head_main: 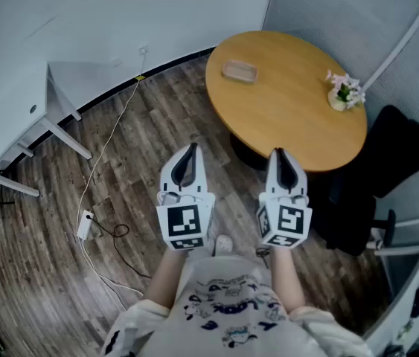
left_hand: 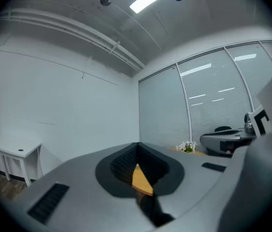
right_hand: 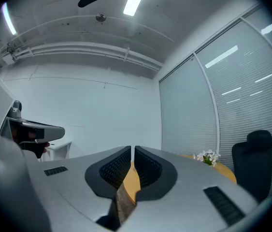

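Observation:
In the head view both grippers are held side by side in front of the person's body, above the wood floor and pointing toward a round wooden table (head_main: 291, 117). My left gripper (head_main: 189, 149) has its jaws closed together with nothing between them; in its own view (left_hand: 136, 148) the black pads meet at the tip. My right gripper (head_main: 278, 154) is also shut and empty, with only a thin slit between its pads (right_hand: 132, 154). The table's near edge lies just beyond the right gripper's tip. On the table stand a small shallow dish (head_main: 240, 71) and a small pot of flowers (head_main: 343, 93).
A black office chair (head_main: 388, 162) stands to the right of the table. A white desk (head_main: 16, 103) is at the left by the wall. A white power strip (head_main: 85, 224) and its cables lie on the floor at the left. Glass partition walls stand behind the table.

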Motion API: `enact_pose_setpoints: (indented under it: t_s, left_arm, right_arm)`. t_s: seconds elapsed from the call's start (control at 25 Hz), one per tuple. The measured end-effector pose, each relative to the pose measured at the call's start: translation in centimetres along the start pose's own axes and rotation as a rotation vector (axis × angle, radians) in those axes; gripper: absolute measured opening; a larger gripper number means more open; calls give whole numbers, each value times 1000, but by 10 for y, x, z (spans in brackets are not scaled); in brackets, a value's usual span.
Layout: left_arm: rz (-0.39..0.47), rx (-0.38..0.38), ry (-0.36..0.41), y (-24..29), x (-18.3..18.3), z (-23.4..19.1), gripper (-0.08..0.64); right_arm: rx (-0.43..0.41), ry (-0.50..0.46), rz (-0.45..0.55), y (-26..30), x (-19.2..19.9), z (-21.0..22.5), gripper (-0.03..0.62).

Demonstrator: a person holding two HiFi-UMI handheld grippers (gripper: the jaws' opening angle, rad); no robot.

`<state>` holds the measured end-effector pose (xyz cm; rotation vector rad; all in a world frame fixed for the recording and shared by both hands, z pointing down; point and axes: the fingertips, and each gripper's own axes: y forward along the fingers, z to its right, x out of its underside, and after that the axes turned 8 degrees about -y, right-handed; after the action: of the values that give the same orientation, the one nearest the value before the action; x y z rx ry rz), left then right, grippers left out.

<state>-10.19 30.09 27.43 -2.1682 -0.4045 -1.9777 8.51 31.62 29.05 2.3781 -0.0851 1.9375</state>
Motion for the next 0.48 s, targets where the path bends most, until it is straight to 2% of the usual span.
enact_pose_setpoints:
  t_s: [0.48]
  left_arm:
    - [-10, -19, 0, 19, 4, 2, 3]
  right_arm:
    - [-9, 16, -3, 18, 7, 12, 26]
